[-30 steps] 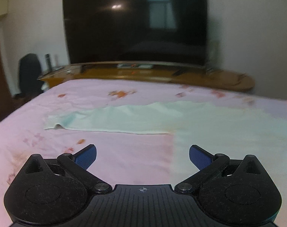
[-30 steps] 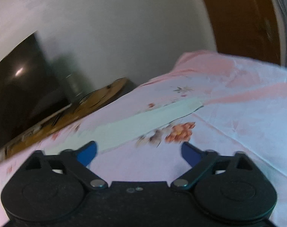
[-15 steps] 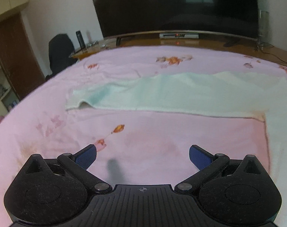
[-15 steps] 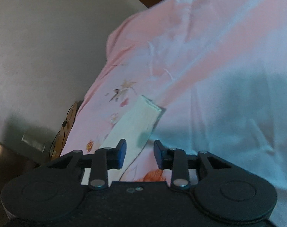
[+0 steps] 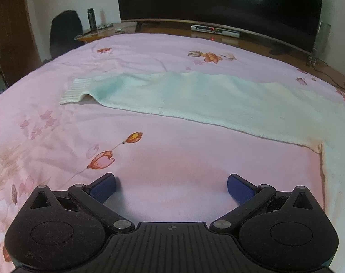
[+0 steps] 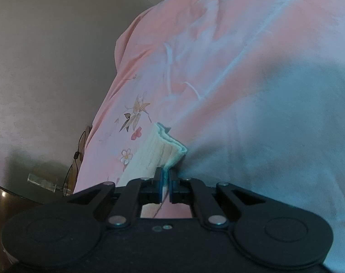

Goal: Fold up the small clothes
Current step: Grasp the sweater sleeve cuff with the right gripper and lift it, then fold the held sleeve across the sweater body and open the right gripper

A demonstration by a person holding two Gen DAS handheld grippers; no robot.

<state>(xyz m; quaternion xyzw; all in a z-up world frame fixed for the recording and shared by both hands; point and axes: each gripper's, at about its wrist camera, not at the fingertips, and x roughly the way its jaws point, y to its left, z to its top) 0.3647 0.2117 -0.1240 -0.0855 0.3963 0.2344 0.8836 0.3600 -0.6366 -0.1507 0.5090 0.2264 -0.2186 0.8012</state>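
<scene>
A pale mint sweater [image 5: 195,97] is lying spread across the pink floral bedspread [image 5: 149,159], its ribbed cuff [image 5: 73,91] pointing far left. The left gripper [image 5: 171,187] is hovering near it with fingers spread wide, gripping nothing. The right gripper [image 6: 165,182] is pinching the sweater's other cuff [image 6: 170,152] between nearly closed fingers. No legible writing is showing anywhere.

Pink floral bedsheet [image 5: 172,159] covers the bed — orange and pink flower prints scattered across it. Beyond the far edge: large dark television [image 5: 217,0] on a long wooden stand [image 5: 274,45]. Silver set-top box [image 5: 214,30] under the screen, red light lit. Dark bottle [image 5: 91,19] at stand's left end — black chair [image 5: 64,31] beside it.
</scene>
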